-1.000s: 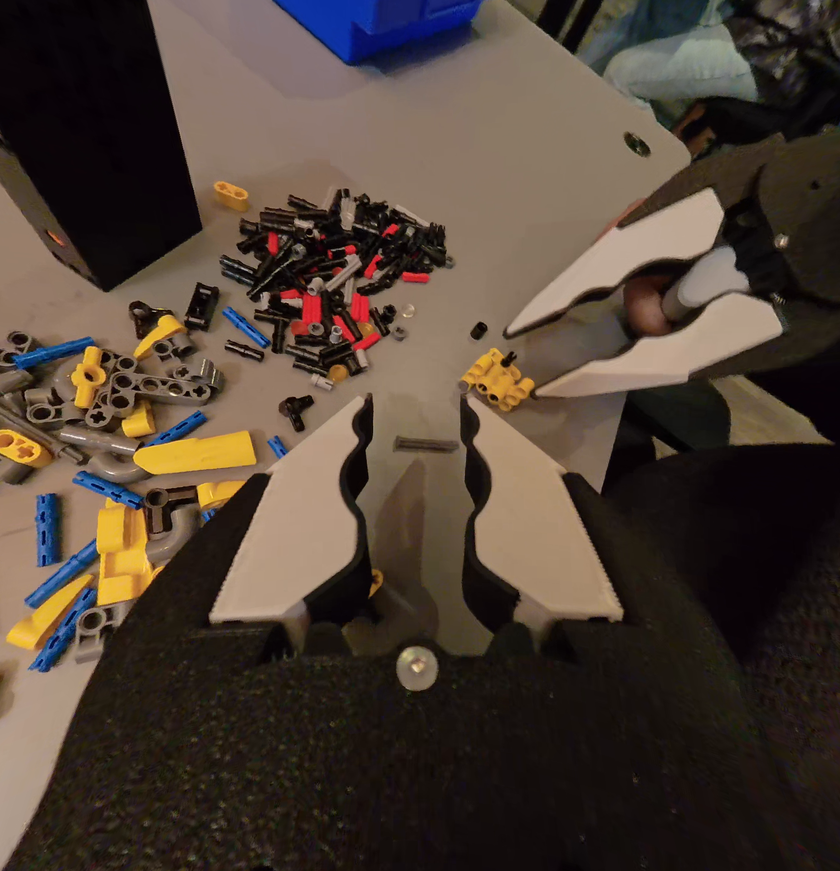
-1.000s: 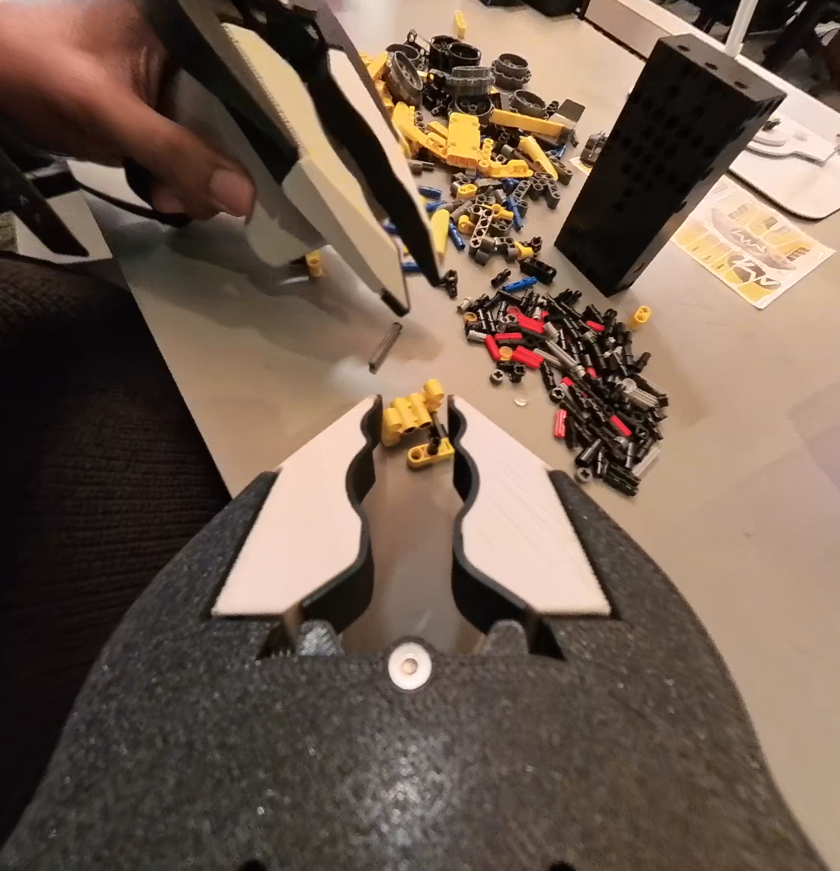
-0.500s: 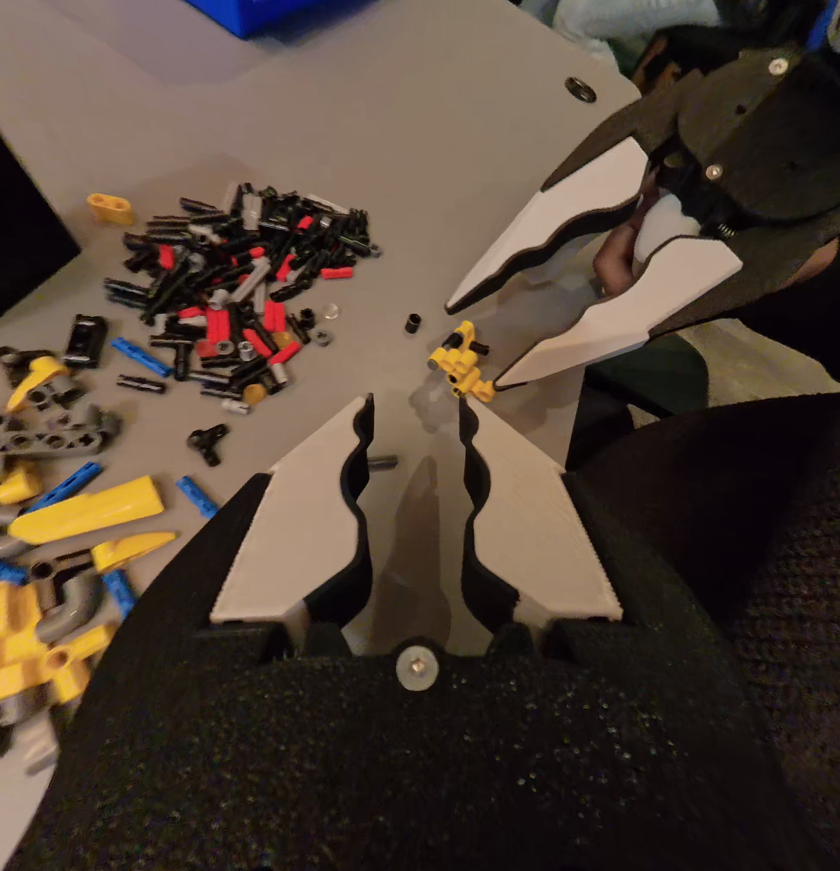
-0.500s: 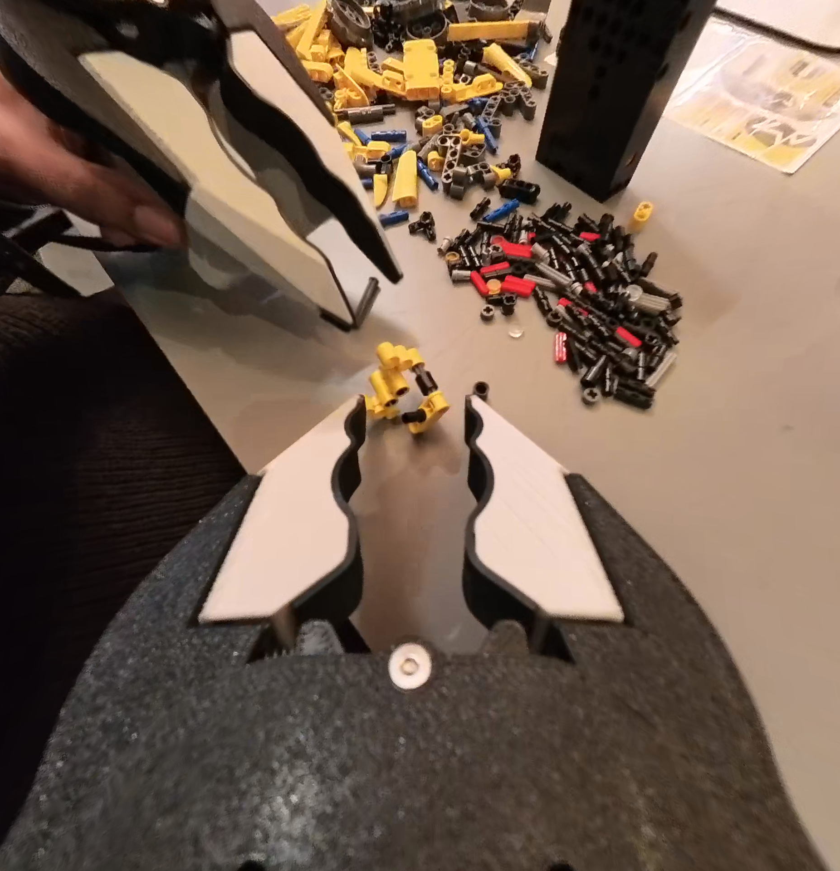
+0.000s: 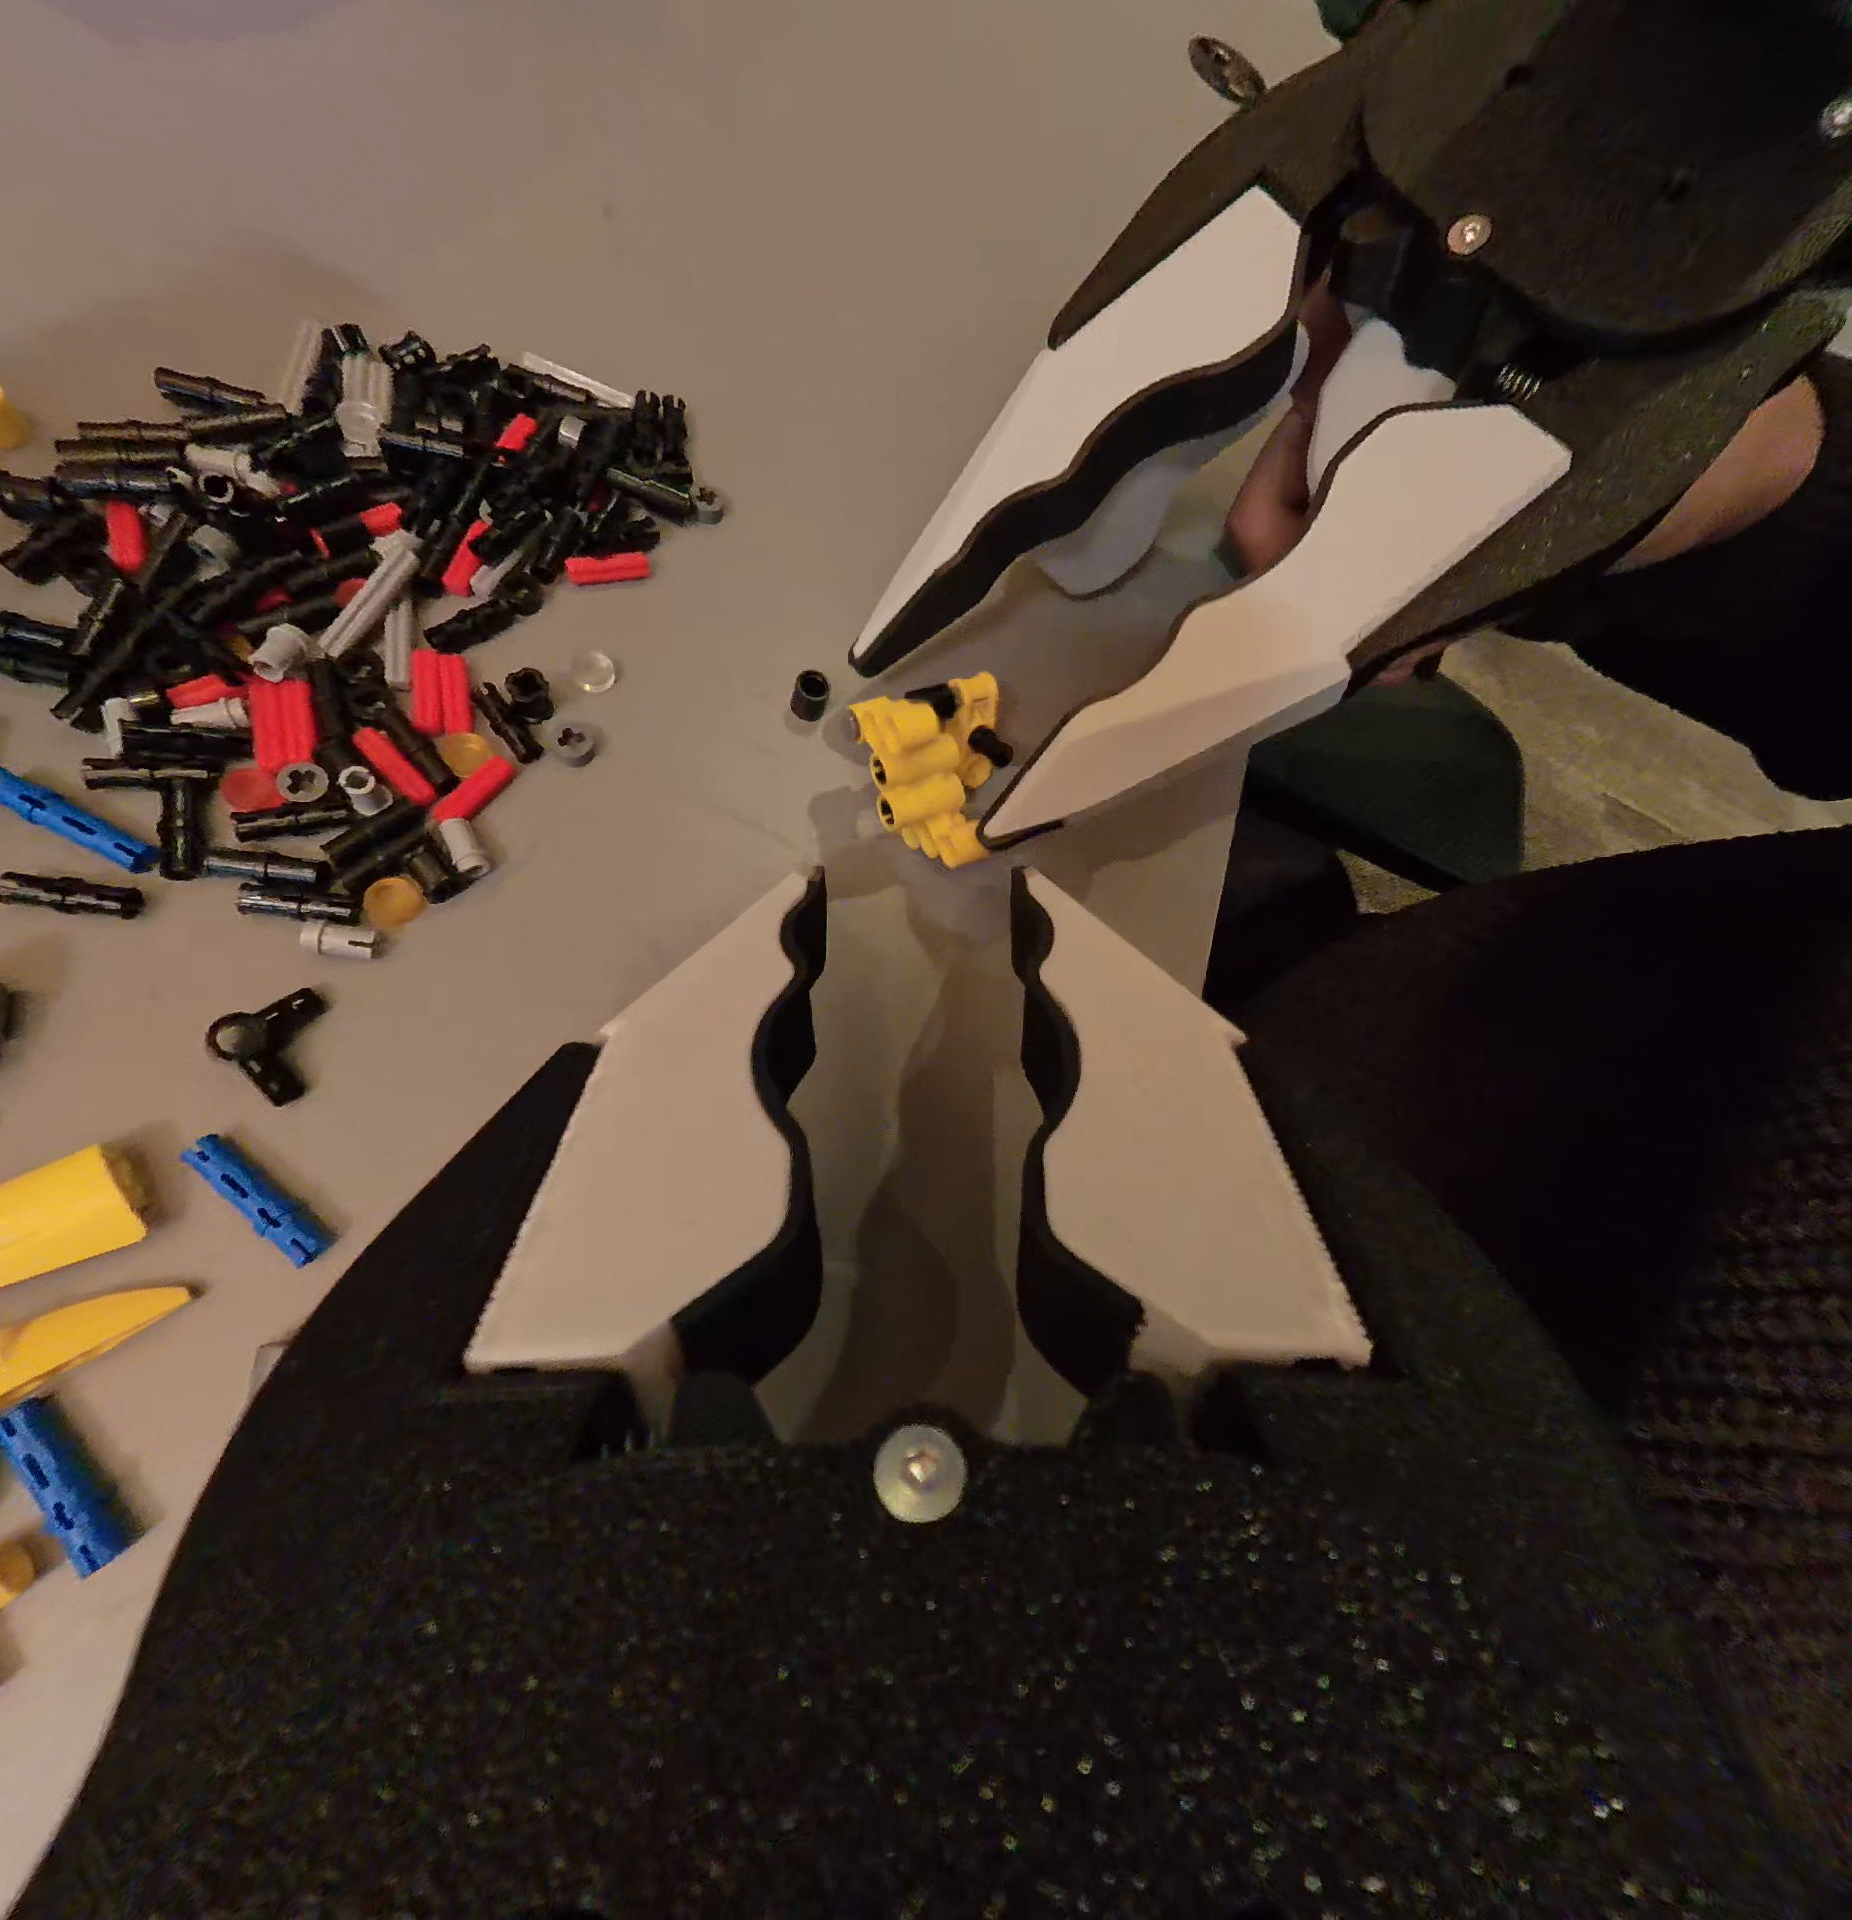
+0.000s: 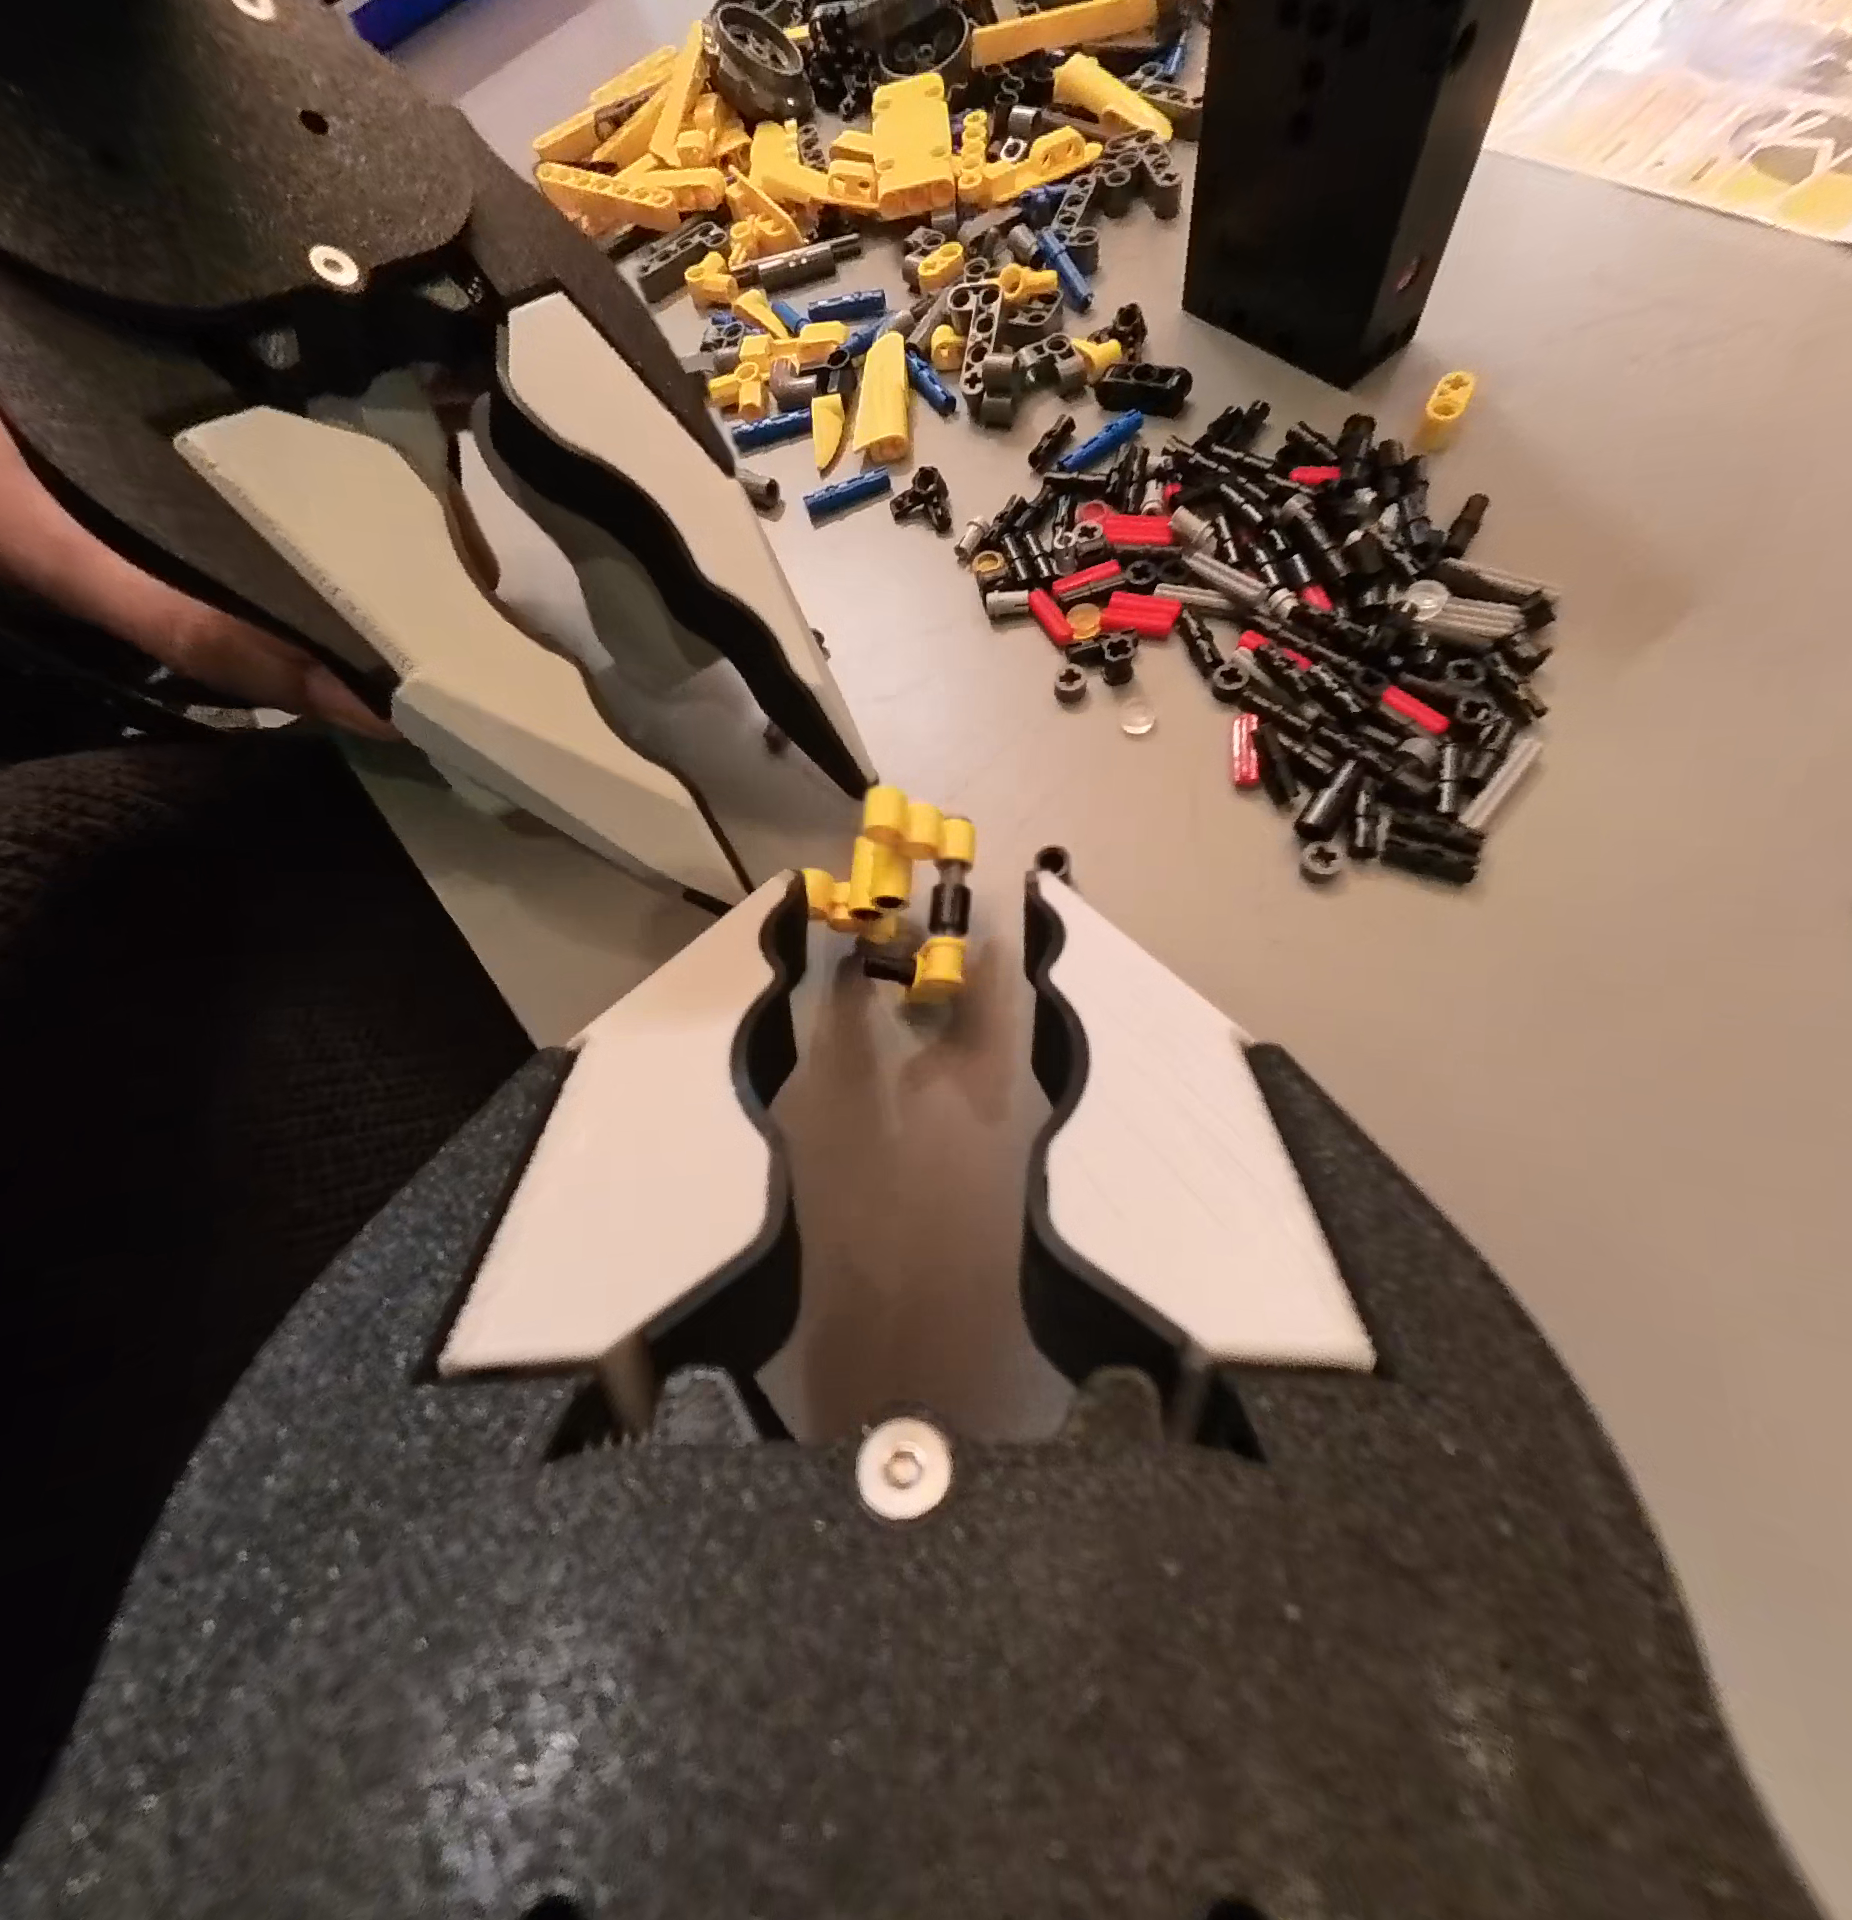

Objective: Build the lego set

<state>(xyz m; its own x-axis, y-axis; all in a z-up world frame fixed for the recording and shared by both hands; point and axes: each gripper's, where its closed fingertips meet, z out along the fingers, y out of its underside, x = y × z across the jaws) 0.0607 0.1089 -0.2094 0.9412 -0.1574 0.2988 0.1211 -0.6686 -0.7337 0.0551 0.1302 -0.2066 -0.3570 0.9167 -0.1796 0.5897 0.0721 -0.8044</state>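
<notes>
A small yellow assembly [image 5: 927, 764] with black pins lies on the grey table [image 5: 693, 208] near its front edge. My right gripper [image 6: 914, 883] is open around it, and its left fingertip [image 6: 787, 899] is against the yellow part [image 6: 886, 878]. My left gripper [image 5: 917, 883] is open and empty, with its tips just short of the assembly. Each gripper shows in the other's view: the right [image 5: 922, 748] and the left [image 6: 797, 842]. A small black bush [image 5: 810, 694] lies beside the assembly, by my right fingertip [image 6: 1041, 894].
A pile of black, red and grey pins [image 6: 1296, 644] lies just beyond. Further off are yellow, blue and grey parts [image 6: 860, 156], a tall black block [image 6: 1337, 177] and a printed sheet [image 6: 1680, 104]. The table edge [image 5: 1218, 935] and dark clothing [image 5: 1576, 1143] are close by. The tips of both grippers are at nearly the same place. Both grippers' tips are roughly 15 cm from the tall black block [image 6: 1337, 177].
My left gripper moved forward and right, off the dark grey axle, up to the yellow assembly. My right gripper opened wider and shifted; the assembly turned and now sits between its tips.
</notes>
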